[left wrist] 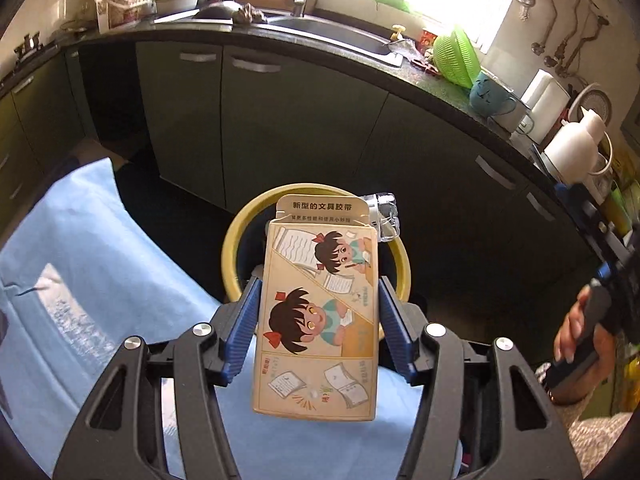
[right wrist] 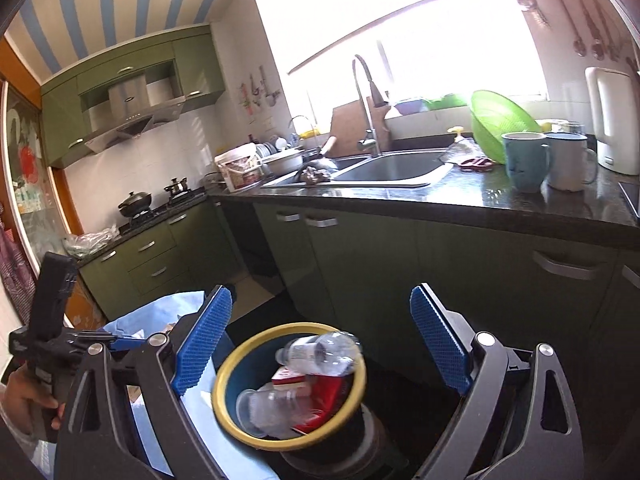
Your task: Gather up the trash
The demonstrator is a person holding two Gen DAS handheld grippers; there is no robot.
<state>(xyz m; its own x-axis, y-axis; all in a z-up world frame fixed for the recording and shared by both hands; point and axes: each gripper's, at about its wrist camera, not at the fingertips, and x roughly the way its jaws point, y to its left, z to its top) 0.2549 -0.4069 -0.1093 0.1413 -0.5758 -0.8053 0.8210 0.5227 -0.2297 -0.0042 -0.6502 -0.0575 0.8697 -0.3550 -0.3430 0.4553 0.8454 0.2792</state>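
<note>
My left gripper (left wrist: 318, 286) is shut on a tan cardboard box (left wrist: 318, 312) printed with cartoon girls, held flat above the yellow-rimmed trash bin (left wrist: 236, 232). A clear plastic bottle (left wrist: 386, 210) pokes out behind the box. In the right wrist view the bin (right wrist: 224, 372) stands below and between my fingers, holding clear bottles (right wrist: 320, 350) and a red-and-white carton (right wrist: 290, 380). My right gripper (right wrist: 320, 344) is open and empty above the bin. The left gripper (right wrist: 120, 344) shows at the left there.
A light blue cloth (left wrist: 80, 264) covers the surface left of the bin. Dark green cabinets (right wrist: 360, 256) and a black countertop (right wrist: 460, 196) with a sink (right wrist: 392, 168), mugs (right wrist: 524, 160) and a green colander (right wrist: 500, 124) stand behind.
</note>
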